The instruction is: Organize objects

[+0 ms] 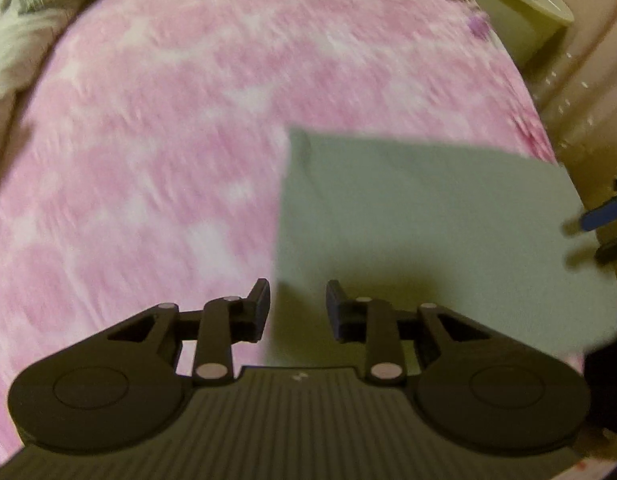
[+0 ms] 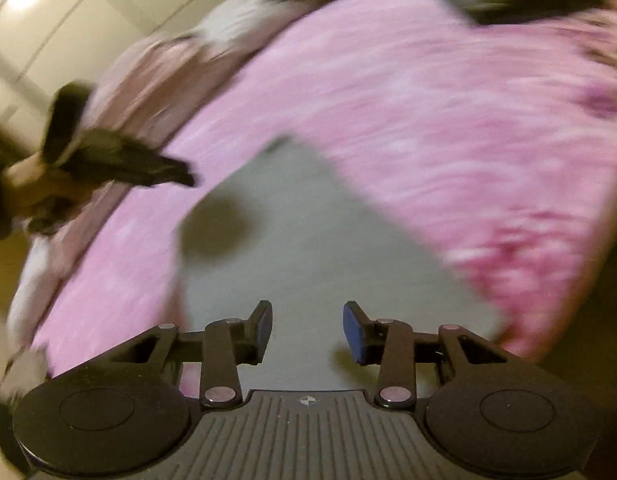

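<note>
**Left wrist view: both grippers clear of the folded cloth, nothing held**

Left wrist view is blurred, but the left gripper has its jaws parted, nothing between them. It hangs over the left edge of a grey-green folded cloth, which lies flat on the pink blanket near the blanket's right side. Fingers look apart from the fabric, not pinching it. The right gripper's blue pad tips show at the far right edge of this view, over the cloth's right side.

Right wrist view, also smeared: the right gripper has jaws parted too, gap bare, with the cloth spread flat below and ahead of it. The left gripper shows at left in a person's hand, above the cloth's left edge; whether it touches the cloth I cannot tell from here. Its shadow falls on the cloth.

Step, as I judge it: the cloth looks laid down and let go, so this item seems done or between folds. A pile of grey and dark fabric sits at the blanket's far end.

Next move likely calls for either another fold, both tools pinching an edge level, or reaching to the far pile for the next piece.
</note>
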